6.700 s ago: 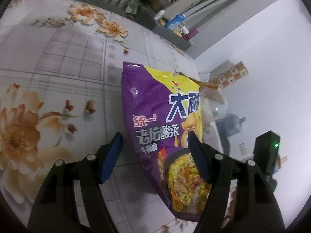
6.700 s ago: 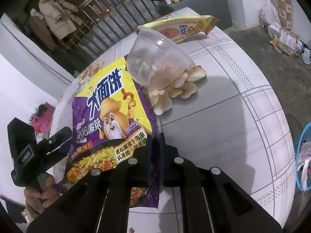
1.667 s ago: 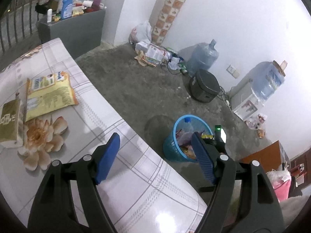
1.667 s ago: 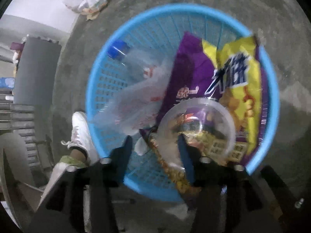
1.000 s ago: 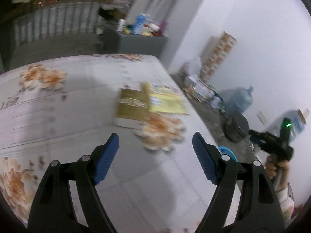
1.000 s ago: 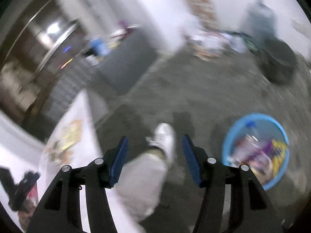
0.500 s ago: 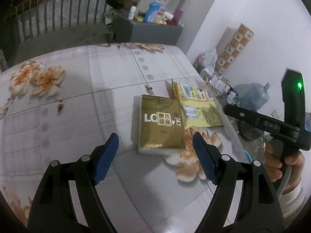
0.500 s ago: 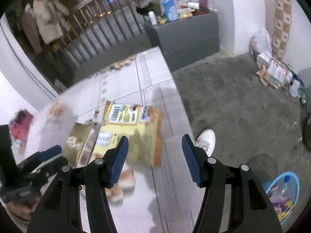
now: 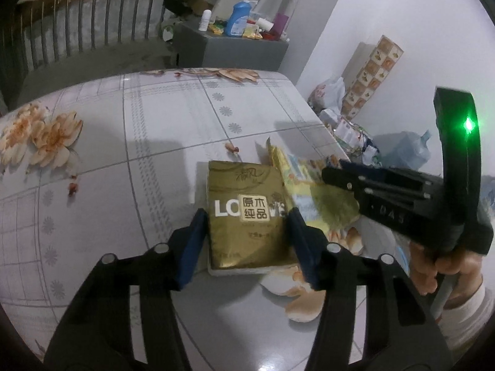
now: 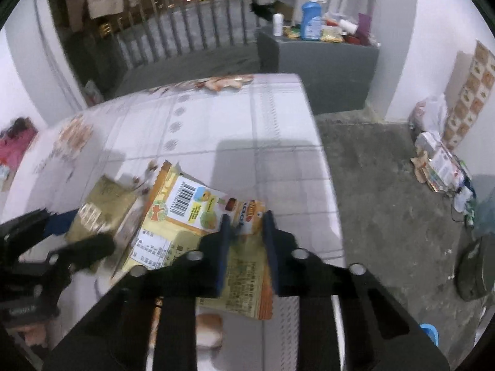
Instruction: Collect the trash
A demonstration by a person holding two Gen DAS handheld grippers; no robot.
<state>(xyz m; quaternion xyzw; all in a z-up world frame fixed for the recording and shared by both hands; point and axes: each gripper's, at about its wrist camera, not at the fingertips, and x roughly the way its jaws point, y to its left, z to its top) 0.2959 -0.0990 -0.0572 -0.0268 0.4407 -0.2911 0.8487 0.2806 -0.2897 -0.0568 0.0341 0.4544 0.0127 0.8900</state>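
On the floral tablecloth (image 9: 148,142) we see a gold tissue pack (image 9: 247,216) lying flat, touching a yellow snack wrapper (image 10: 188,216) whose near end lies close to the table's right edge. Behind the table stand a metal railing (image 9: 92,24) and a grey cabinet (image 10: 321,71) bearing a blue bottle (image 10: 311,20). To the right, concrete floor (image 10: 386,216) lies open, with litter against the wall (image 10: 439,164) and the rim of a blue basket (image 10: 431,332) low in the right wrist view. Our left gripper (image 9: 246,232) hangs low over the pack, its blue pads apart on either side of it; whether they touch it we cannot tell. Our right gripper (image 10: 244,232) reaches over the wrapper's near end, fingers parted with the orange-printed part between them, not visibly clamped.
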